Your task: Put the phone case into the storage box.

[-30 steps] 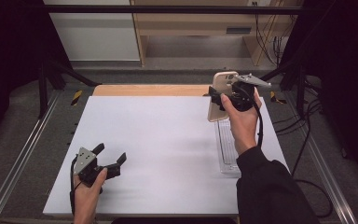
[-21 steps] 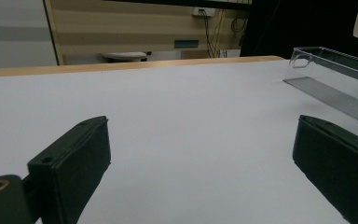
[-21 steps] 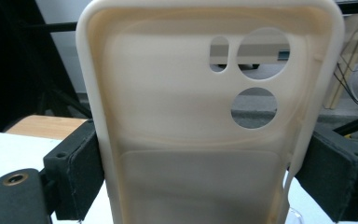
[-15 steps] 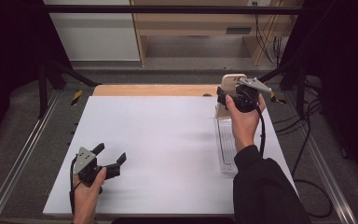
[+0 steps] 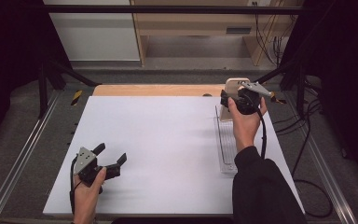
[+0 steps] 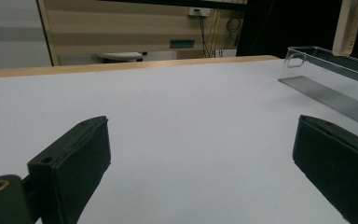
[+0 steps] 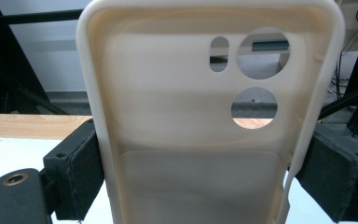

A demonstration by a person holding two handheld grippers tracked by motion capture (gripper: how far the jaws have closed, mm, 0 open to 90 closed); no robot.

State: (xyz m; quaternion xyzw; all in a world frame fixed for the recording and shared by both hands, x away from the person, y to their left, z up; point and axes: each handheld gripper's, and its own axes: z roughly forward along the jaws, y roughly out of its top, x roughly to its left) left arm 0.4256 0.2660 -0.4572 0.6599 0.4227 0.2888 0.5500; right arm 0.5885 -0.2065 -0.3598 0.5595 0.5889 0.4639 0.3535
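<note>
Right gripper clenched on phone case edges above clear tray; left gripper released, idle; risk: soft case flexes and slips out.

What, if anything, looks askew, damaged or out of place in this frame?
Nothing stands out. The right gripper holds a cream phone case upright by its sides, undamaged, above the clear tray. The left gripper rests open on the white table.
</note>
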